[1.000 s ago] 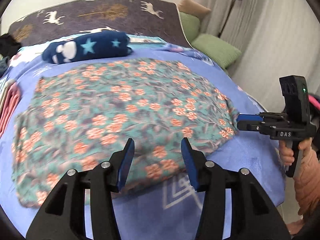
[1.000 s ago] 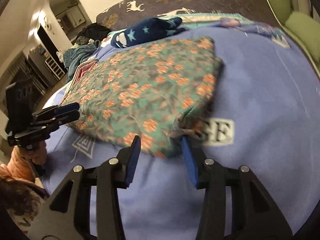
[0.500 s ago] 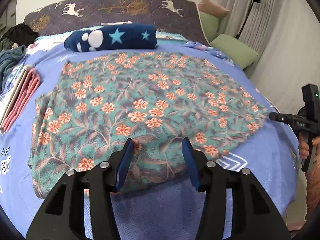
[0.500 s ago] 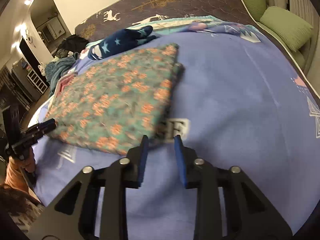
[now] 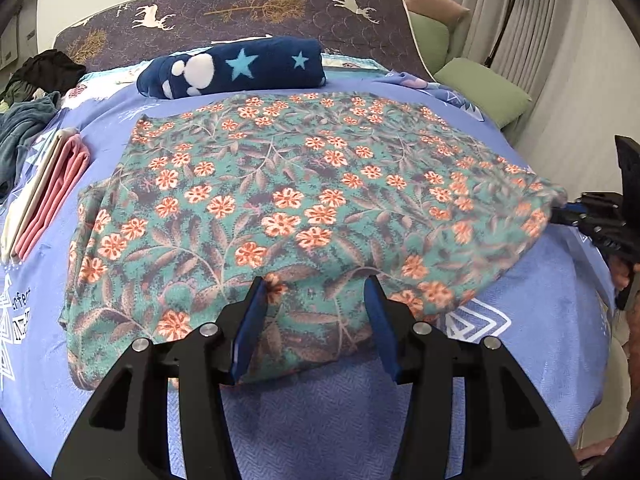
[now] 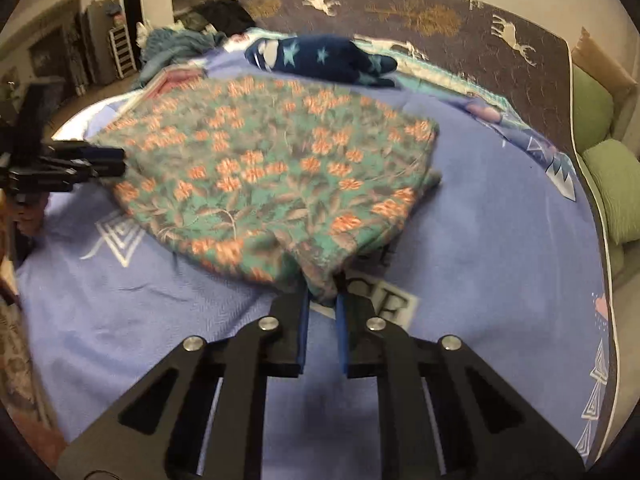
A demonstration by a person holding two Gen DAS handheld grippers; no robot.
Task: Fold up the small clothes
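A teal floral garment point(image 5: 304, 200) with orange flowers lies folded flat on the blue bedspread point(image 5: 540, 340). My left gripper point(image 5: 316, 316) is open, its blue pads over the garment's near edge. My right gripper point(image 6: 322, 304) is shut on the garment's near corner point(image 6: 320, 276) and lifts it slightly off the bed. The garment also shows in the right wrist view point(image 6: 272, 168). The right gripper shows at the right edge of the left wrist view point(image 5: 592, 216), at the garment's right corner. The left gripper shows at the left of the right wrist view point(image 6: 100, 162).
A navy star-print roll point(image 5: 236, 66) lies behind the garment. Folded pink and cream clothes point(image 5: 44, 192) are stacked at the left. Loose dark clothes point(image 5: 28, 100) lie at the far left. Green cushions point(image 5: 484, 92) sit beyond the bed's right side. A dark headboard with deer print point(image 5: 240, 12) stands behind.
My right gripper has closed on the garment's near corner and raised it. My left gripper has moved in over the garment's front edge, still open.
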